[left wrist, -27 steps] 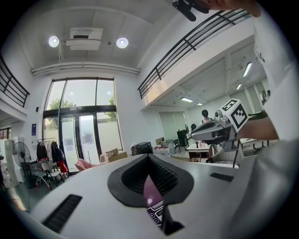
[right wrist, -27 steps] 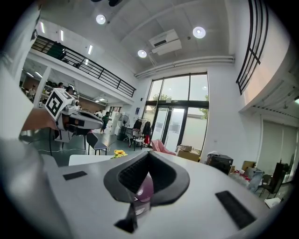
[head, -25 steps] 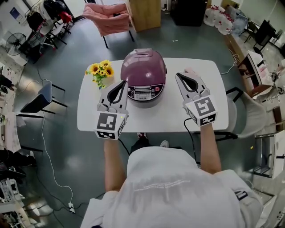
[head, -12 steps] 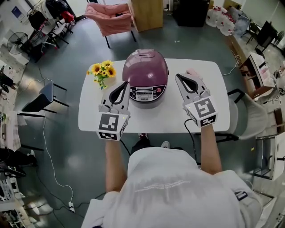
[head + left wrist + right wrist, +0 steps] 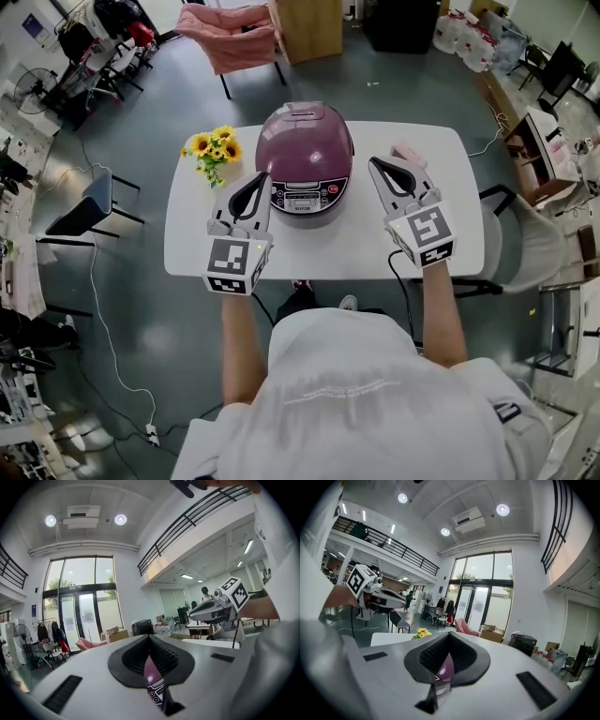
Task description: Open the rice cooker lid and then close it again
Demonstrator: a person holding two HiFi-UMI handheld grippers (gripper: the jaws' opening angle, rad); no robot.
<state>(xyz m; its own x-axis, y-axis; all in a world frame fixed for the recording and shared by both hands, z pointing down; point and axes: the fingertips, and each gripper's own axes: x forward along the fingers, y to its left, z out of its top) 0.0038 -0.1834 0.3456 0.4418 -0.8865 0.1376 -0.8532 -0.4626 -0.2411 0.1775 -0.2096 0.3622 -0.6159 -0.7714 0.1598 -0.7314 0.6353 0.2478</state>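
Observation:
A purple rice cooker with its lid down stands in the middle of the white table, its control panel facing me. My left gripper hovers just left of the cooker's front, jaws shut and empty. My right gripper hangs to the cooker's right, also shut with nothing held. In the left gripper view a sliver of the purple cooker shows through the narrow slit between the closed jaws. The right gripper view shows the same purple cooker in its slit.
A bunch of yellow sunflowers lies at the table's back left. A small pink thing sits by the right gripper's tip. Chairs stand around the table: one at the left, one at the right, a pink-draped one behind.

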